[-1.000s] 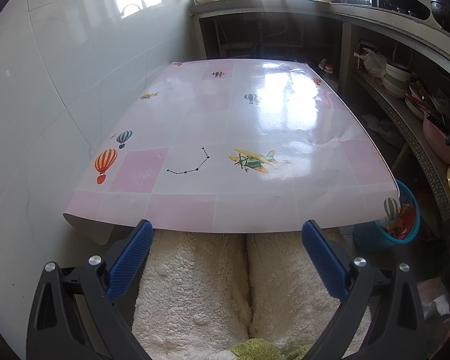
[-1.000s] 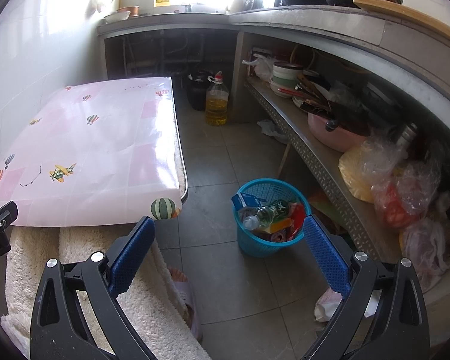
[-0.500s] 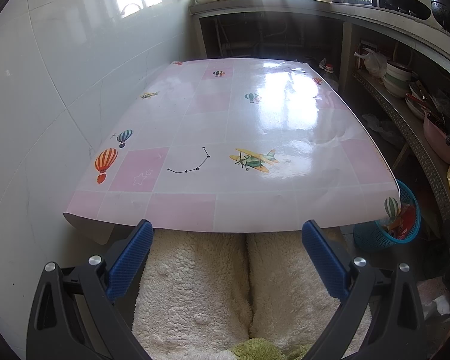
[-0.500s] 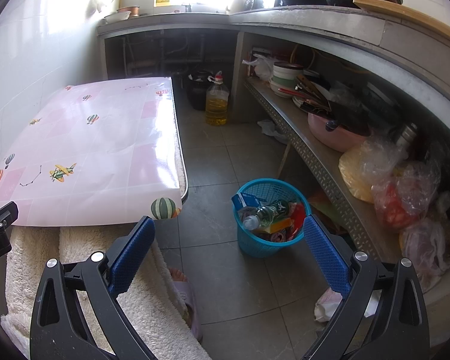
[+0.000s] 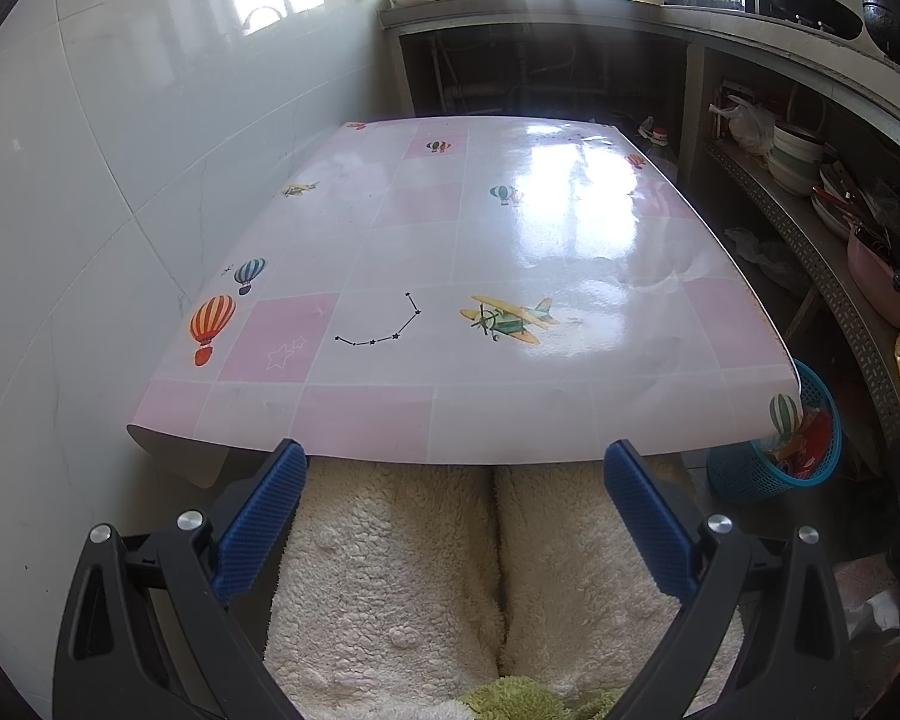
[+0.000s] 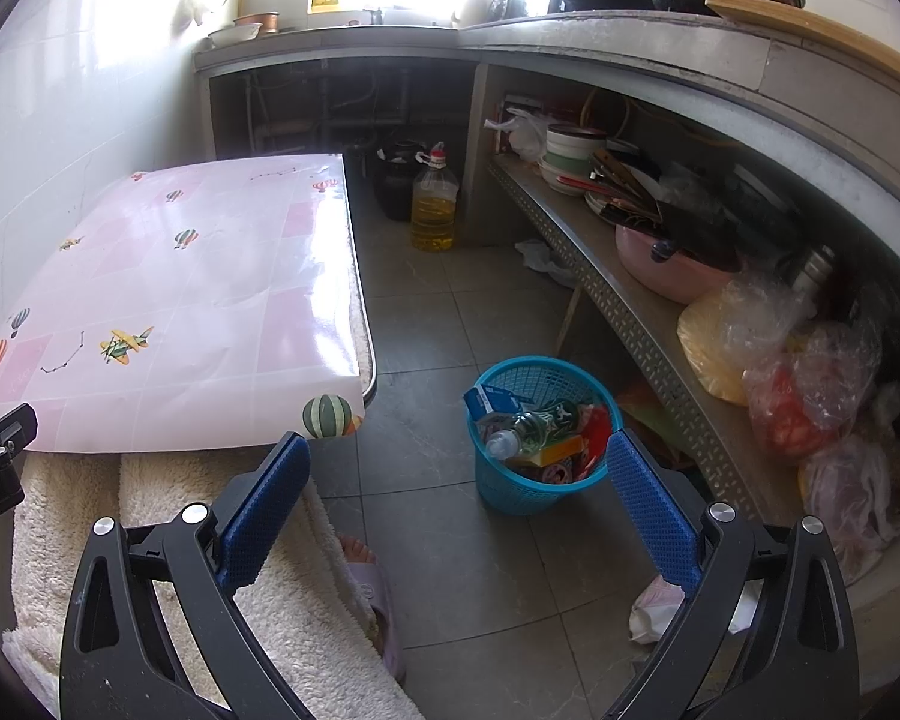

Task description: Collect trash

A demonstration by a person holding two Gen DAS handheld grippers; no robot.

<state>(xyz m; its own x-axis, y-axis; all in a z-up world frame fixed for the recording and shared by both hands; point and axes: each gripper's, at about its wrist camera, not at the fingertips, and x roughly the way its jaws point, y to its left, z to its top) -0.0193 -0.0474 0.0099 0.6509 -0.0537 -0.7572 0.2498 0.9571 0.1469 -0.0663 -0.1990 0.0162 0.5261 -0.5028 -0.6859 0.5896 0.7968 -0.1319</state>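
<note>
A blue plastic basket point(image 6: 528, 495) stands on the floor right of the table, holding a clear bottle point(image 6: 519, 433), a blue carton and other wrappers. It also shows in the left wrist view point(image 5: 750, 477). My right gripper point(image 6: 457, 483) is open and empty, held above the floor just in front of the basket. My left gripper point(image 5: 455, 489) is open and empty, in front of the near edge of the pink patterned table point(image 5: 480, 300), whose top has nothing on it. A crumpled white wrapper point(image 6: 654, 609) lies on the floor behind my right finger.
The person's legs in cream fleece point(image 5: 444, 576) sit under both grippers, a slippered foot point(image 6: 372, 588) on the floor. A shelf point(image 6: 660, 324) with bowls and plastic bags runs along the right. An oil bottle point(image 6: 433, 204) stands on the floor beyond the table. White tiled wall on the left.
</note>
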